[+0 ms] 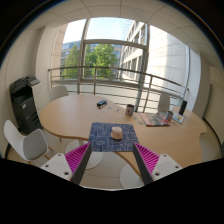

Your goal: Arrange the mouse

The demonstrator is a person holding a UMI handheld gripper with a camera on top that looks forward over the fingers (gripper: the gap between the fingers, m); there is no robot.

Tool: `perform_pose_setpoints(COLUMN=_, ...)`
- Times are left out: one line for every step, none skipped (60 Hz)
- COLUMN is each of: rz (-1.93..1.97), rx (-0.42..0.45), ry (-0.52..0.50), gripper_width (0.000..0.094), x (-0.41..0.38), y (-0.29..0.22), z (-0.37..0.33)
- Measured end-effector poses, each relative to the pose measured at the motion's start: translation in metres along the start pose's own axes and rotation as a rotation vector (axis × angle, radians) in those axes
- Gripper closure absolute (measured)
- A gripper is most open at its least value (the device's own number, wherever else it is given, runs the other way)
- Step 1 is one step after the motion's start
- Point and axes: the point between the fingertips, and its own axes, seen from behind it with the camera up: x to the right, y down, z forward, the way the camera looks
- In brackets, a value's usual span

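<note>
Gripper (112, 160) hangs back from the table (60, 115), fingers wide and empty; mouse (117, 132) sits ahead on its mousepad (104, 140) — lining up, I'd say.

We see daylight pouring through the large glass windows (108, 55), bright and slightly washed out; the room curves strongly near the edges, and everything looks soft.

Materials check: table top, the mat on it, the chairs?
Table: looks like light wood or wood laminate, smooth with a satin sheen. Mat under the mouse: probably fabric, matte, dark blue pattern. Chairs: likely moulded white plastic, smooth shell. The gripper is open, its fingers short of the mat.
</note>
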Motion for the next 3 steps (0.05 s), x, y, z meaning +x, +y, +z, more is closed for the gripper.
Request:
perform_pose_setpoints(rz=0.000, rx=0.000, ry=-0.001, gripper_width=0.0090, x=-0.0003, y=-0.0001, z=-0.0012)
perform_pose_setpoints(rz=0.001, rx=0.000, ry=-0.003, gripper_width=0.0088, x=-0.0010, y=-0.0002, z=-0.0022)
perform_pose_setpoints(rz=0.002, rx=0.000, ry=-0.004, gripper_width=0.0089, x=-0.0015, y=-0.0001, z=-0.0034)
